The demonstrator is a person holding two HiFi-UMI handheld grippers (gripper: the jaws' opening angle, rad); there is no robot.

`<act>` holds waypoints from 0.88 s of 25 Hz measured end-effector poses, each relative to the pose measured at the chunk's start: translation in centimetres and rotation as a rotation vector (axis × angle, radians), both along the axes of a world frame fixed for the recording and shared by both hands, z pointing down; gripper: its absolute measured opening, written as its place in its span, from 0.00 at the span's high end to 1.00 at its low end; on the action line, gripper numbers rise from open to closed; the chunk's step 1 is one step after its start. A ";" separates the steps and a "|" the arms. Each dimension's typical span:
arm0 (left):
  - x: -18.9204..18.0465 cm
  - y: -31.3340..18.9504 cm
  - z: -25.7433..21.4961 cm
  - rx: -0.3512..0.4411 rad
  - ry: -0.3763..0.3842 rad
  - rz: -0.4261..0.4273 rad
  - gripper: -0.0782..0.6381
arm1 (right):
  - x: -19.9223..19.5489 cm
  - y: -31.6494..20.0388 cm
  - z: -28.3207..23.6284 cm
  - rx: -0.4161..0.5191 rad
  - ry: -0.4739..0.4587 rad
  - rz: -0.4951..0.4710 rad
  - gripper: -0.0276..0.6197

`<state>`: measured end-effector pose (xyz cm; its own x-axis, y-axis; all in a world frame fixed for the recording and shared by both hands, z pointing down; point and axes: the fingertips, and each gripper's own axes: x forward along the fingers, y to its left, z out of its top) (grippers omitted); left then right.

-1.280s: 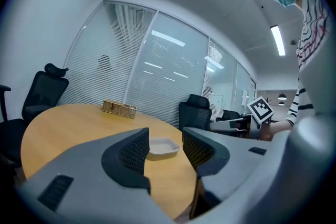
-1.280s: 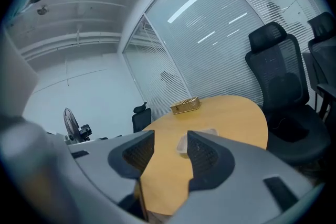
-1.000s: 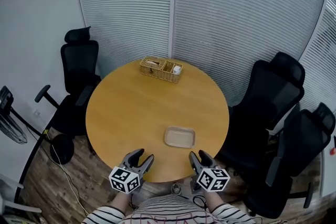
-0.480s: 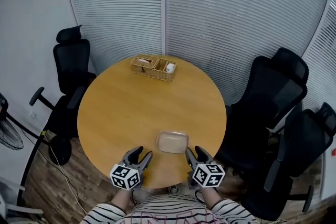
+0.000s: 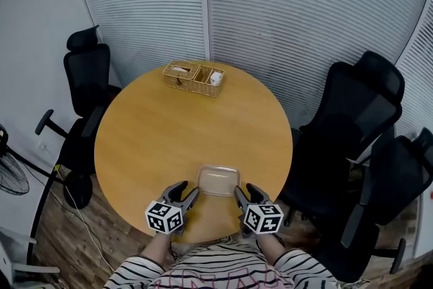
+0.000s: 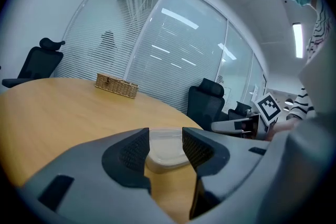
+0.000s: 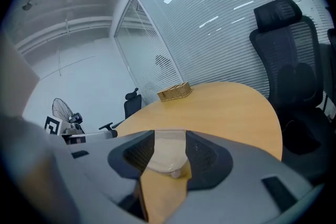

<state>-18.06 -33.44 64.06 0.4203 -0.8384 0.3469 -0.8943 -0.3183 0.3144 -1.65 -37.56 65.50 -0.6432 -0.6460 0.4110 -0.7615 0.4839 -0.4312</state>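
A shallow beige tray [image 5: 218,180] lies near the front edge of the round wooden table [image 5: 162,139]. My left gripper [image 5: 183,194] hovers at the table's edge just left of the tray, jaws open with nothing between them. My right gripper [image 5: 243,195] hovers just right of the tray, also open and empty. In the left gripper view the tray [image 6: 166,149] shows through the gap between the jaws of the left gripper [image 6: 165,145]. In the right gripper view the tray [image 7: 169,153] sits just beyond the right gripper [image 7: 169,150].
A wicker basket [image 5: 193,78] with small items stands at the table's far side. Black office chairs stand at the left [image 5: 86,71] and the right [image 5: 352,118]. A glass wall with blinds [image 5: 270,3] is behind. A fan [image 5: 10,172] stands at far left.
Both grippers have moved forward over the table's front edge and now flank the tray closely. The tray fills more of the gap in both gripper views.
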 end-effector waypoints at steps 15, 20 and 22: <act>0.2 -3.8 6.0 -0.153 0.006 0.023 0.58 | -1.8 -2.6 4.5 -0.053 0.094 -0.038 0.65; 0.9 -4.2 6.0 -0.146 0.023 0.047 0.58 | -2.3 -2.8 5.0 -0.059 0.107 -0.042 0.65; 1.3 -4.2 6.0 -0.144 0.031 0.058 0.58 | -2.2 -2.8 5.1 -0.058 0.109 -0.040 0.65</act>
<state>-16.71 -37.69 70.02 0.4788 -0.7550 0.4480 -0.8650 -0.3183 0.3880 -3.86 -40.32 70.64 -0.6180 -0.5935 0.5157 -0.7856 0.4918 -0.3755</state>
